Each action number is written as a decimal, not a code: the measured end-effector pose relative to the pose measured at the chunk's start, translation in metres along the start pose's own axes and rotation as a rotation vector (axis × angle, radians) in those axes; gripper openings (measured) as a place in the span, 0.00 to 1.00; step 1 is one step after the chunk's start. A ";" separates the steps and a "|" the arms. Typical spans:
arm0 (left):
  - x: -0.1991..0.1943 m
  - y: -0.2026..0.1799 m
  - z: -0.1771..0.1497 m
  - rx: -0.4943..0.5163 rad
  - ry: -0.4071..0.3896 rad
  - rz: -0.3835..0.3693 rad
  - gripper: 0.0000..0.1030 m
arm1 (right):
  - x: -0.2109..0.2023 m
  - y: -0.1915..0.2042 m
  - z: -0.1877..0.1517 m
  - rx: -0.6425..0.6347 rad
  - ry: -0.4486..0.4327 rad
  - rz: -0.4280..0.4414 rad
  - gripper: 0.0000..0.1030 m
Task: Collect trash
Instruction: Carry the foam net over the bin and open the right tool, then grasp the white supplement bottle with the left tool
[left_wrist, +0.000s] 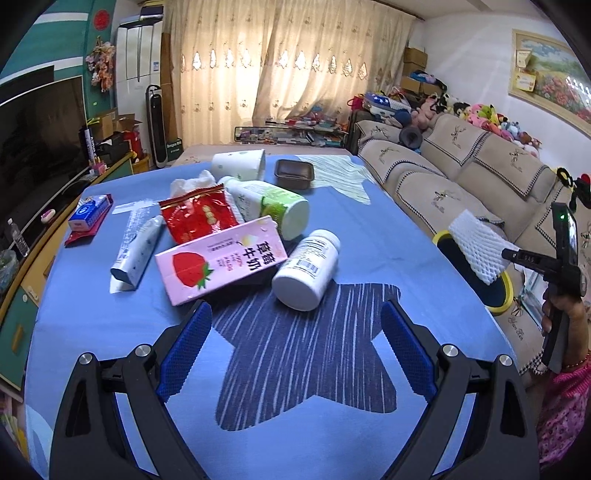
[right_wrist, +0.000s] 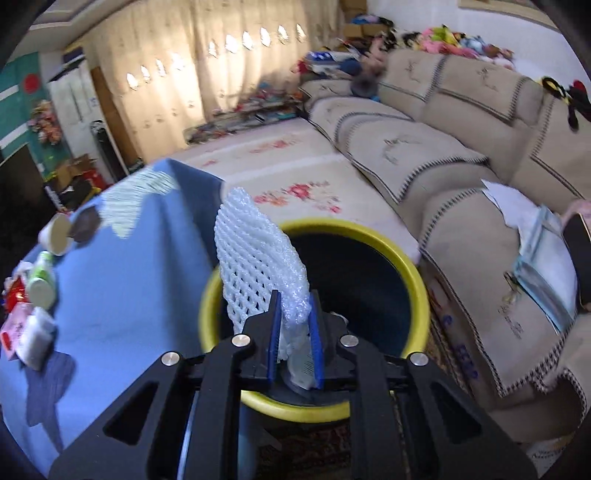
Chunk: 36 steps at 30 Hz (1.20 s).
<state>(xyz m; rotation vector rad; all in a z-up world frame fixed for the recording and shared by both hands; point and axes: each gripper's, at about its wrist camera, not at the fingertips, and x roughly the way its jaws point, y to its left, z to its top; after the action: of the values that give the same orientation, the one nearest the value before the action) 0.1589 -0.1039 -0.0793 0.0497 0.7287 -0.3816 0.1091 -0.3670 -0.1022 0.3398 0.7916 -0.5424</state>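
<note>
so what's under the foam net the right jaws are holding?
The yellow-rimmed bin sits directly below the white foam net clamped in the right gripper. The bin's interior looks dark; the net and jaws cover its near side, so its contents can't be seen.

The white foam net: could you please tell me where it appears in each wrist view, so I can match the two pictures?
Left wrist view: the white foam net is at the right edge, held by the right gripper above the yellow-rimmed bin.
Right wrist view: the net stands up at centre, clamped in the right gripper.
Shared landmark: the yellow-rimmed bin beside the blue tablecloth.
</note>
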 end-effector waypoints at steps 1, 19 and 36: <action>0.001 -0.001 0.000 0.001 0.003 -0.001 0.89 | 0.005 -0.003 -0.002 0.004 0.011 -0.012 0.17; 0.042 -0.006 0.000 0.006 0.074 -0.042 0.89 | 0.020 -0.002 -0.011 0.007 0.035 0.002 0.31; 0.115 0.004 0.021 0.004 0.147 -0.106 0.86 | 0.031 0.000 -0.015 0.010 0.061 0.034 0.33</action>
<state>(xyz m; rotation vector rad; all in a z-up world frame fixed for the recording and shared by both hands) 0.2526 -0.1407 -0.1400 0.0433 0.8781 -0.4844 0.1182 -0.3704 -0.1358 0.3796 0.8412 -0.5058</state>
